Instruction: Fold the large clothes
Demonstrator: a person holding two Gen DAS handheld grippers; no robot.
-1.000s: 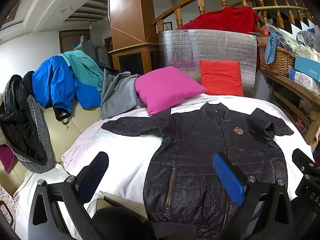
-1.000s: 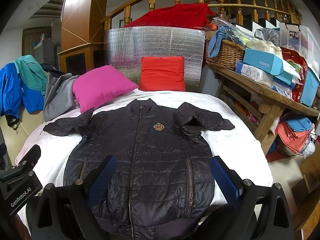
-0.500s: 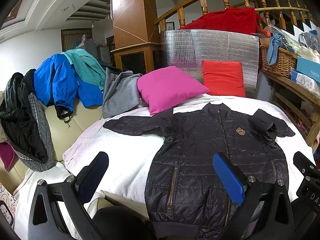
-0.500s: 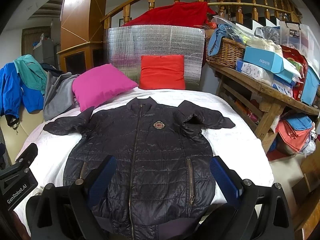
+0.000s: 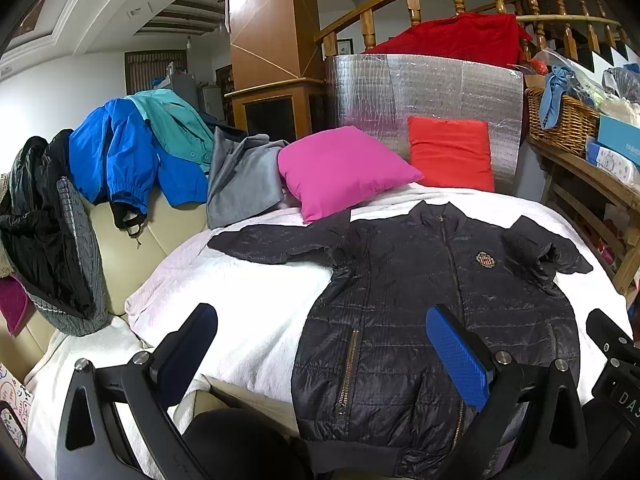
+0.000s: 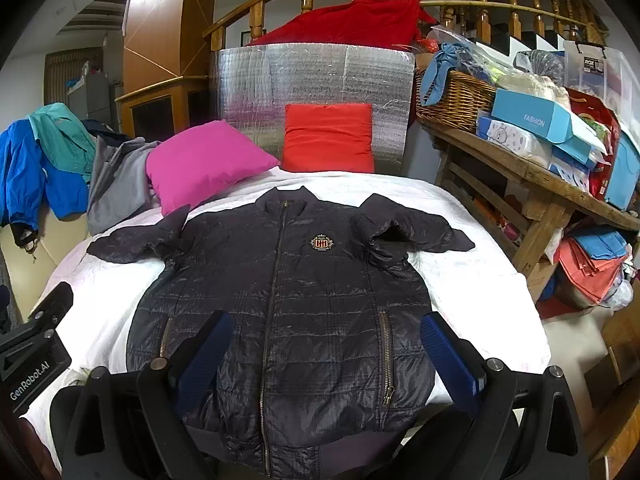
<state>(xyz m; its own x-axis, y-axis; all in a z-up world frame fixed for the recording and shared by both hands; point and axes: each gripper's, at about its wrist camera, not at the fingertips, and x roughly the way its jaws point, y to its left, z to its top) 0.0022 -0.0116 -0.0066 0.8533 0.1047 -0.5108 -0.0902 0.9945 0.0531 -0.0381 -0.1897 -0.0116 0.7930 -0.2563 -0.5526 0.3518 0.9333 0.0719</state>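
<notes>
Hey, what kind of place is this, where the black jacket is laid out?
Most likely a lived-in home: a wooden stair railing behind, clothes draped over a cream sofa, and cushions beside the black jacket.

Both wrist views face forward from the hem, sharing the black jacket (image 5: 432, 304) (image 6: 288, 304).

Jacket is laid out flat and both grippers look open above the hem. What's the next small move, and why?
Probably bring the left gripper forward to the outstretched sleeve to fold it across the black jacket. The jacket lies flat and zipped on the white sheet, both grippers are open and empty, and that sleeve sticks out sideways, while the other sleeve is already bunched inward by the right gripper.
</notes>
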